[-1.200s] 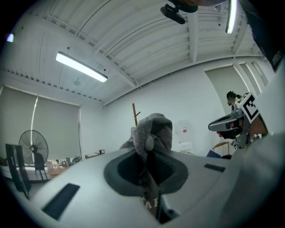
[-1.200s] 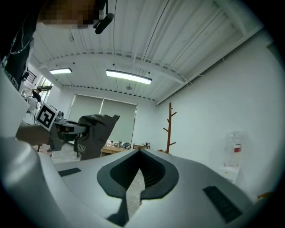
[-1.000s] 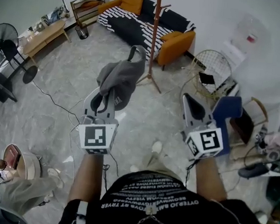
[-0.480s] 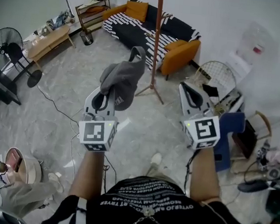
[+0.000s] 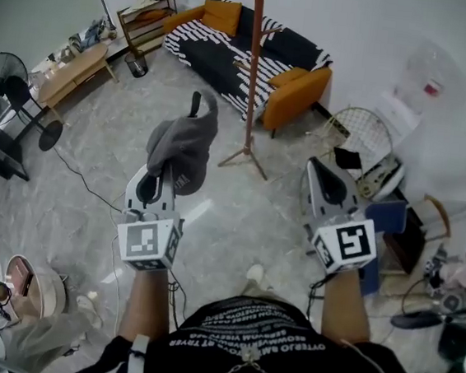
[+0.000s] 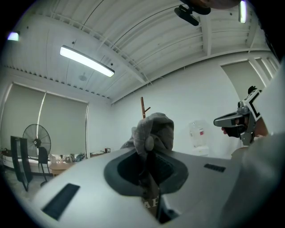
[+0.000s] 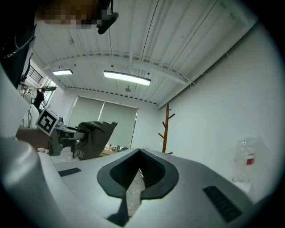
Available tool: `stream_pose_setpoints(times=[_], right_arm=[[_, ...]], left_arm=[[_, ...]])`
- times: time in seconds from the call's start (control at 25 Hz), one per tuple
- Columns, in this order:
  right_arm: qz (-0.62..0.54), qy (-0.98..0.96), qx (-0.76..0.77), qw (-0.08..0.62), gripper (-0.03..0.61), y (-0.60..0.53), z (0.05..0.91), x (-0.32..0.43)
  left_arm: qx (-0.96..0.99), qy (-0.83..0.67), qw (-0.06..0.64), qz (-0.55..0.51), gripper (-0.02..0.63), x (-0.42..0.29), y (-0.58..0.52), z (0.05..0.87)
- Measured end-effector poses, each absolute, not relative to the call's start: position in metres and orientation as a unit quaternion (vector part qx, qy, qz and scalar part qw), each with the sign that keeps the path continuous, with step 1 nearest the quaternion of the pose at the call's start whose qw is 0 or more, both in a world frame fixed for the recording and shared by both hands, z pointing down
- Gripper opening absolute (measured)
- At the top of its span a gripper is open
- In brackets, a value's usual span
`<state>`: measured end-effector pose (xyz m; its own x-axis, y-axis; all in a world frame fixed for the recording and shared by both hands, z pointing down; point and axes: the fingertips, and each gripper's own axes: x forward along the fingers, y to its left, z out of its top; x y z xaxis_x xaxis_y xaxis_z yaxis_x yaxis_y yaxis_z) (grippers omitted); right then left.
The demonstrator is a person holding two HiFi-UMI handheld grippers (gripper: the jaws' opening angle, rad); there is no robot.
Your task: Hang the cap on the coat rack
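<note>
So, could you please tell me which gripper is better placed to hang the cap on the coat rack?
Left, probably: the left gripper is shut on the cap, with the coat rack ahead. The right gripper is shut and empty.

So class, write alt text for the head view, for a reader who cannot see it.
Seen from above, the left hand-held gripper holds a crumpled grey fabric cap out in front of the person; the right hand-held gripper is shut and empty. A tall brown wooden coat rack stands ahead on the marbled floor, before a black-and-white striped sofa.
</note>
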<state>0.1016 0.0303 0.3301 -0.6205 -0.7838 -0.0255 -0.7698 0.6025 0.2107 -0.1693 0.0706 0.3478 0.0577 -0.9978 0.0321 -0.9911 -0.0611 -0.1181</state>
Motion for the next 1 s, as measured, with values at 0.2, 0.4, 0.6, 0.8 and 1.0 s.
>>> stream_pose_setpoints(times=[0.2, 0.4, 0.6, 0.8, 1.0], right_arm=[[-0.092, -0.897, 0.431, 0.043, 0.003, 0.005, 0.333, 0.107], [-0.102, -0.900, 0.421, 0.047, 0.003, -0.016, 0.330, 0.120], [-0.097, -0.907, 0.409, 0.037, 0.003, -0.034, 0.326, 0.128], [-0.100, -0.910, 0.400, 0.041, 0.003, -0.048, 0.329, 0.130], [-0.091, -0.912, 0.397, 0.041, 0.003, -0.061, 0.334, 0.128]], left_arm=[[-0.723, 0.689, 0.022, -0.055, 0.017, -0.161, 0.047, 0.344], [-0.725, 0.686, 0.017, -0.060, 0.017, -0.143, 0.024, 0.344], [-0.712, 0.698, 0.025, -0.072, 0.018, -0.130, 0.009, 0.346], [-0.710, 0.700, 0.023, -0.072, 0.017, -0.124, 0.001, 0.344], [-0.711, 0.700, 0.023, -0.063, 0.017, -0.124, -0.007, 0.345]])
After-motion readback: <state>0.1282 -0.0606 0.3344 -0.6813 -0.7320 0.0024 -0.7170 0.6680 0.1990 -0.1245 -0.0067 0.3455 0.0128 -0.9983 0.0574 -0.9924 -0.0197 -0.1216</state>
